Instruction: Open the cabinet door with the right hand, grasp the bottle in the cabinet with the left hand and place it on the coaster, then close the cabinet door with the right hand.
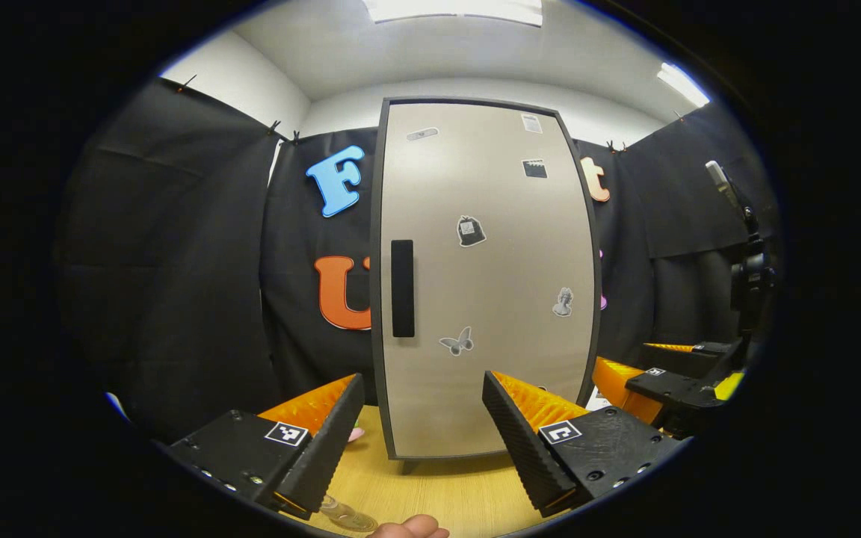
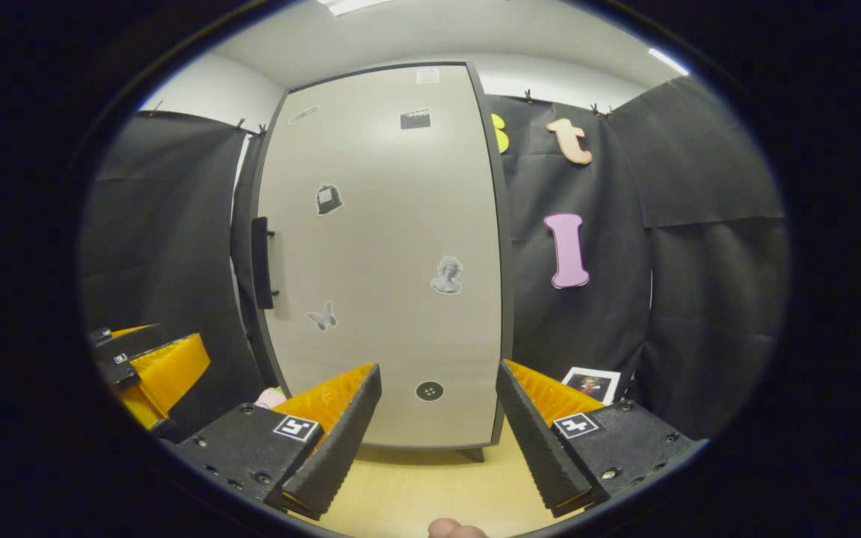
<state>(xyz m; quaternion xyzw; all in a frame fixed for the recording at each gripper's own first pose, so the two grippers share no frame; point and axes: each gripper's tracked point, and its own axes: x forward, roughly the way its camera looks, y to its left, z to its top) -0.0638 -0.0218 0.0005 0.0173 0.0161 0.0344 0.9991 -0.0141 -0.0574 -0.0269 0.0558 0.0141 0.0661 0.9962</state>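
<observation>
Both grippers, left (image 1: 423, 415) & right (image 2: 438, 407), jaws apart, facing closed cabinet door (image 1: 486, 284) w/ handle (image 1: 402, 288) at left edge.

Black cloth (image 1: 176, 246) hangs on booth walls, clipped along top edge. White wall (image 1: 244, 90) and white ceiling (image 1: 460, 52) above – two bright ceiling light panels (image 1: 453, 9). Light wood tabletop (image 2: 415, 493) below. Small framed picture (image 2: 591, 385) against right cloth.
</observation>
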